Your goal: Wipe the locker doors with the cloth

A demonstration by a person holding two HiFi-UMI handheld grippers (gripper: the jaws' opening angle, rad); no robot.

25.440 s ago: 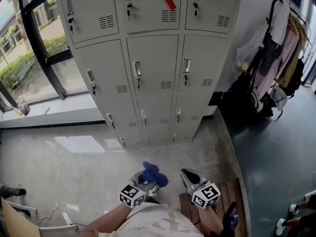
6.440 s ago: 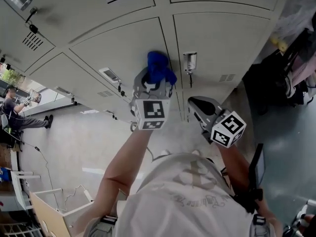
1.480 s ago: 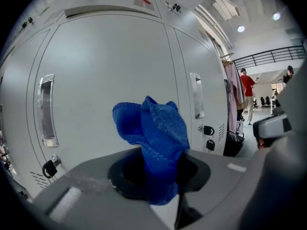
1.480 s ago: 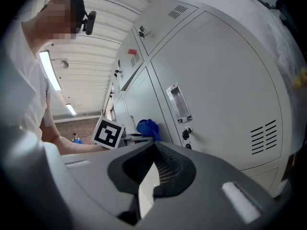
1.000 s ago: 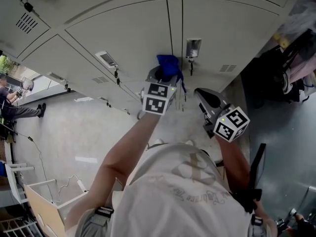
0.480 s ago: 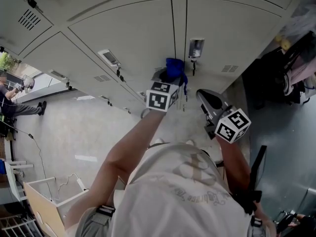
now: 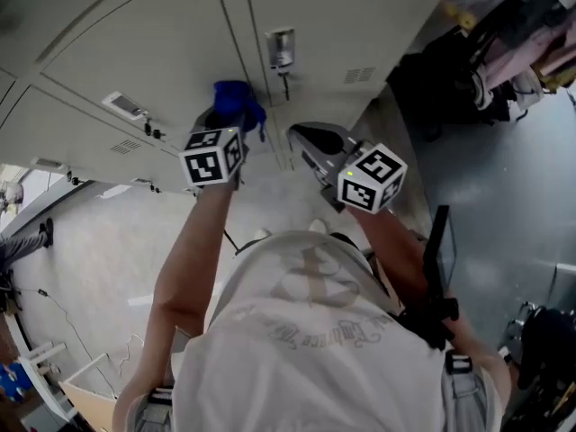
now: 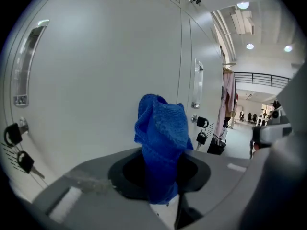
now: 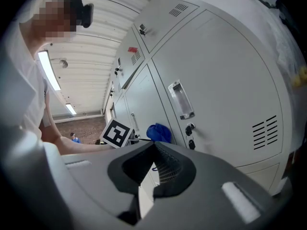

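Cloth (image 7: 237, 103), clamped in the left gripper (image 7: 225, 122), has dropped below-left of the door handle (image 7: 283, 48), its length pointing at the locker door (image 7: 135, 52); right gripper (image 9: 153, 147) pinched together, empty.

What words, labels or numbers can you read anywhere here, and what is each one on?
Nothing can be read clearly.
Shirt: a line of print below a design, too blurred to read.
Tag under a locker handle: too blurred to read.
Red sticker on an upper locker: too small to tell.
Marker cubes: black and white squares only, no words.
Cloth: no label shows.
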